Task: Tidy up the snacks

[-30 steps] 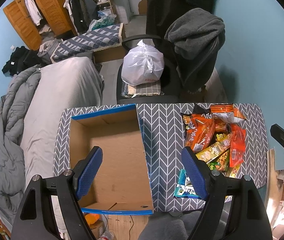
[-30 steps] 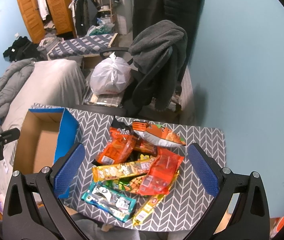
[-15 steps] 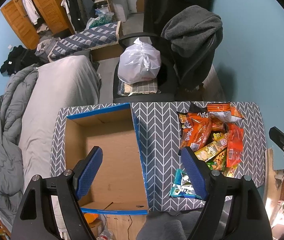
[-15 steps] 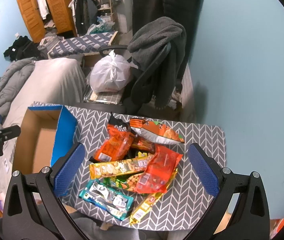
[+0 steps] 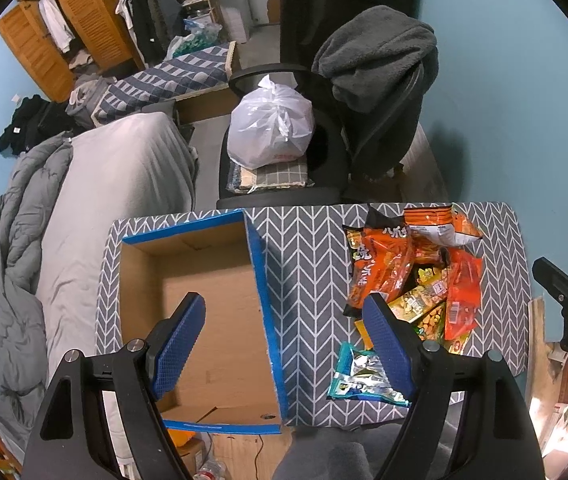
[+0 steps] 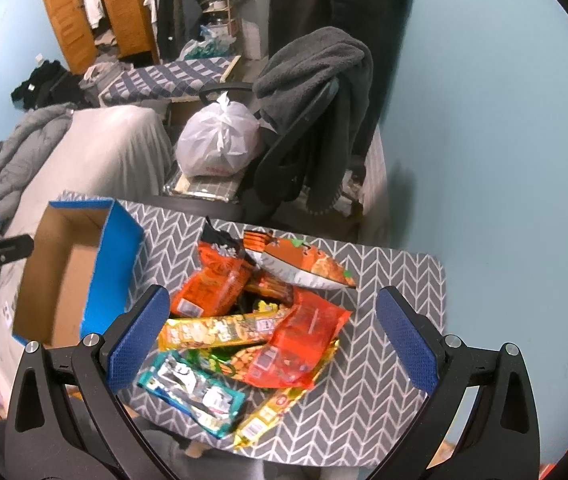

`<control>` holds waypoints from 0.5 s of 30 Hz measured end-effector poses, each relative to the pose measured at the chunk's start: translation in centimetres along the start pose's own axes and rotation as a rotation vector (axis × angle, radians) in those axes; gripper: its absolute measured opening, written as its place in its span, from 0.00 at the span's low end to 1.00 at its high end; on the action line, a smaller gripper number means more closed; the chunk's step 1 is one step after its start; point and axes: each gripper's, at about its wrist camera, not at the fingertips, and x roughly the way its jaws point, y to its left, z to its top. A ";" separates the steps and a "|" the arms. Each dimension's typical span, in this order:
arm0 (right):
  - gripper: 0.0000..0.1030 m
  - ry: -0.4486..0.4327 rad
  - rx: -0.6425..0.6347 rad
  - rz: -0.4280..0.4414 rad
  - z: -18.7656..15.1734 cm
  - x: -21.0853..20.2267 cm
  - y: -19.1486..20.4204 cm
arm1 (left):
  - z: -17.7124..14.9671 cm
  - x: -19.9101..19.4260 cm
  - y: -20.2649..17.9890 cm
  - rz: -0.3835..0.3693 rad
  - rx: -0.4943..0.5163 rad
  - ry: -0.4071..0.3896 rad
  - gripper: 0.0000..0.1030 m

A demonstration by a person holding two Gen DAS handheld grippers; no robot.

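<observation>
A pile of snack packets (image 6: 256, 316) lies on the right half of the small table (image 6: 396, 280) with a grey chevron cover: orange and red bags, a yellow bar, a teal packet (image 6: 192, 392) nearest me. An open cardboard box (image 5: 204, 300) with blue outer walls stands on the left half, nothing in it. My left gripper (image 5: 284, 328) hovers open above the box's right wall, holding nothing. My right gripper (image 6: 272, 328) hangs open above the snack pile, holding nothing. The snack pile (image 5: 416, 280) and the box (image 6: 72, 276) show in both views.
Behind the table stands an office chair (image 5: 324, 152) with a white plastic bag (image 5: 270, 128) on the seat and a grey fleece over its back. A bed with grey bedding (image 5: 84, 208) runs along the left. A blue wall (image 6: 504, 140) is on the right.
Both grippers have drifted slightly; the table, box and snacks sit a little lower and closer in the views. Both stay open, and nothing was picked up.
</observation>
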 end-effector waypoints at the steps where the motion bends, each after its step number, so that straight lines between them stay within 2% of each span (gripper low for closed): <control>1: 0.98 0.001 -0.004 0.002 0.0 0.1 -0.2 | 0.2 0.1 -0.4 0.002 0.003 0.000 0.80; 9: 0.98 0.012 -0.077 0.048 0.6 2.4 -3.3 | 1.1 2.7 -2.8 0.009 0.039 0.028 0.80; 15: 0.98 0.034 -0.158 0.107 1.1 5.6 -5.8 | 1.7 5.6 -4.4 0.018 0.067 0.056 0.80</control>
